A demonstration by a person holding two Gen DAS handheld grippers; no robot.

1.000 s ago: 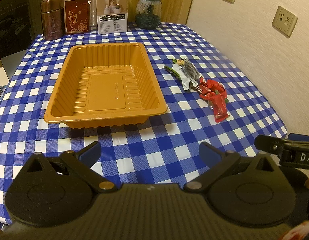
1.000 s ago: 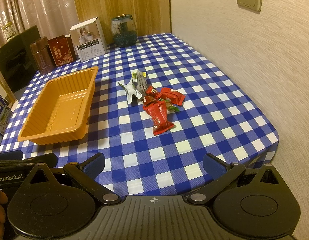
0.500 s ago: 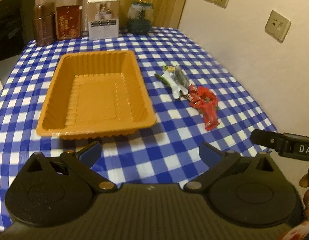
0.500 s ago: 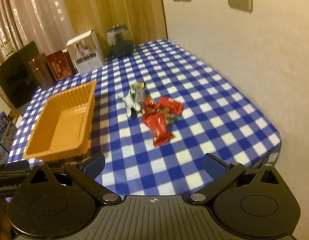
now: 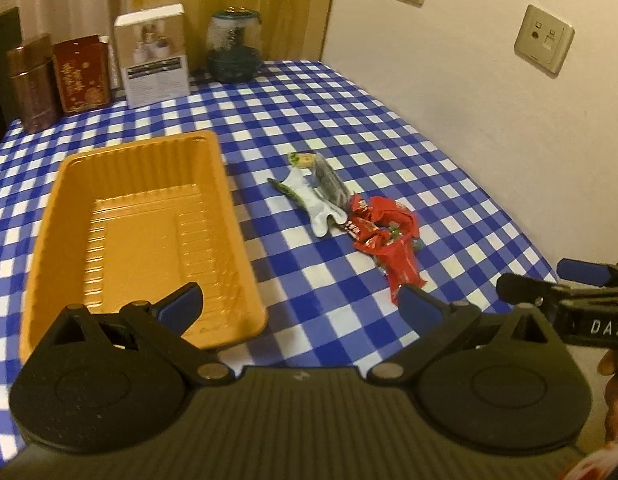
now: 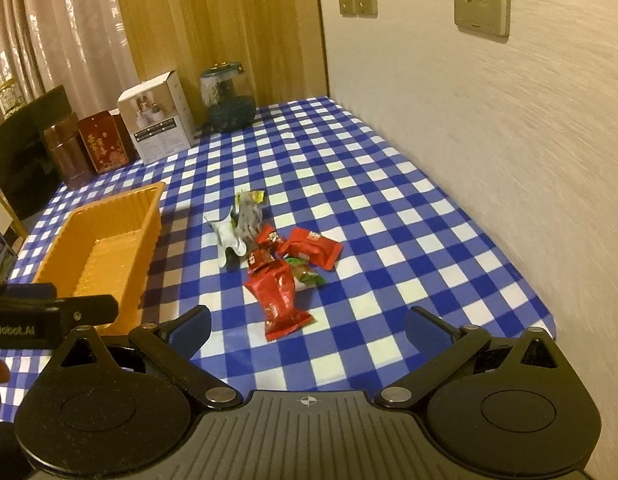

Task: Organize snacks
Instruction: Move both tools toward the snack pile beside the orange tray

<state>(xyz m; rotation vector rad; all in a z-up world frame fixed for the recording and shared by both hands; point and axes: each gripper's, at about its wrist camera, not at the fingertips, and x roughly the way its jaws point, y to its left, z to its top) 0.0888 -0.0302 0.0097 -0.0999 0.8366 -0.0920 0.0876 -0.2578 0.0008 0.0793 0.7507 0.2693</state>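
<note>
Light: dim, warm indoor cast
Shadows: soft, beside tray [image 6: 109, 236] on its right
Blur: left view smeared; wall [image 6: 509, 140] streaked in right view
Edges: fisheye bend, dark corners
Glare: faint sheen on curtain [image 6: 69, 32]

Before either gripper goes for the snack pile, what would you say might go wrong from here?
1. The red packets overlap each other and a green candy, so a pinch may lift two at once or flick one away.
2. The pile lies toward the tablecloth's near edge; a nudged packet might slide off.
3. The orange tray looks light, and the open left gripper hovers at its near rim, so it could be bumped.
</note>
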